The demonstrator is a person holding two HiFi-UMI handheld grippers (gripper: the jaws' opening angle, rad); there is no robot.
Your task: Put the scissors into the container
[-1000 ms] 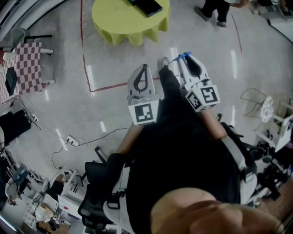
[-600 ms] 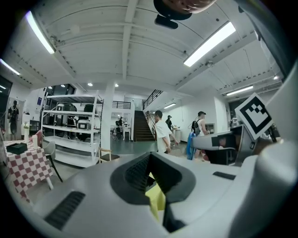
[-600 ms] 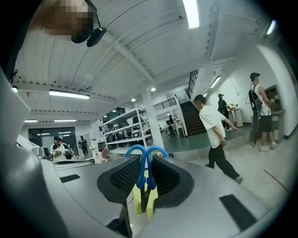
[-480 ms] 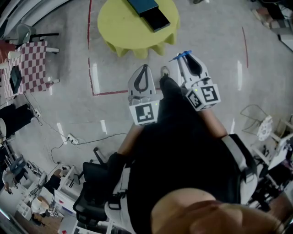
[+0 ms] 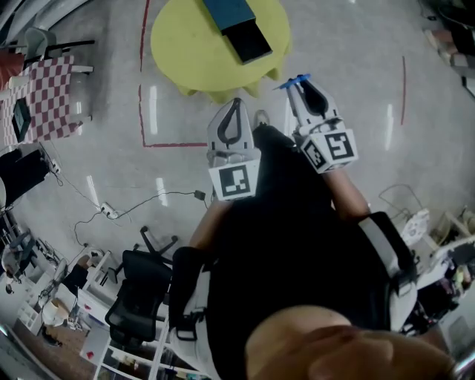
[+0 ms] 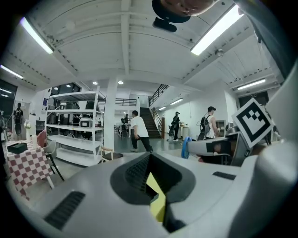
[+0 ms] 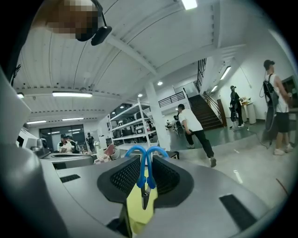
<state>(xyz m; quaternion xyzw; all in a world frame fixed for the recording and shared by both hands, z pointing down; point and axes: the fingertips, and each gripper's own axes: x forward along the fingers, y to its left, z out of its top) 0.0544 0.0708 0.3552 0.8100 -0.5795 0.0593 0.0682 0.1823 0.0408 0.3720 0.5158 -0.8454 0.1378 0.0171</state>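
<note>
A round yellow table (image 5: 193,52) stands ahead at the top of the head view. On it lie a blue box (image 5: 228,11) and a dark tray (image 5: 251,46). My right gripper (image 5: 297,83) is held in the air short of the table's edge, shut on blue-handled scissors (image 5: 295,80). In the right gripper view the scissors (image 7: 145,167) sit upright between the jaws, handles up and blades down. My left gripper (image 5: 236,102) is beside it, jaws together with nothing in them. The left gripper view shows its jaws meeting, with yellow showing through the gap.
Red tape lines (image 5: 171,145) mark the floor before the table. A checkered table (image 5: 44,96) stands left. A cable with a power strip (image 5: 104,211) lies on the floor near an office chair (image 5: 137,297). Shelves (image 6: 74,135) and walking people (image 7: 193,132) fill the hall.
The yellow table has come nearer and lower in the head view as the person walks toward it. Both grippers keep their pose, the scissors still held in the right one.
</note>
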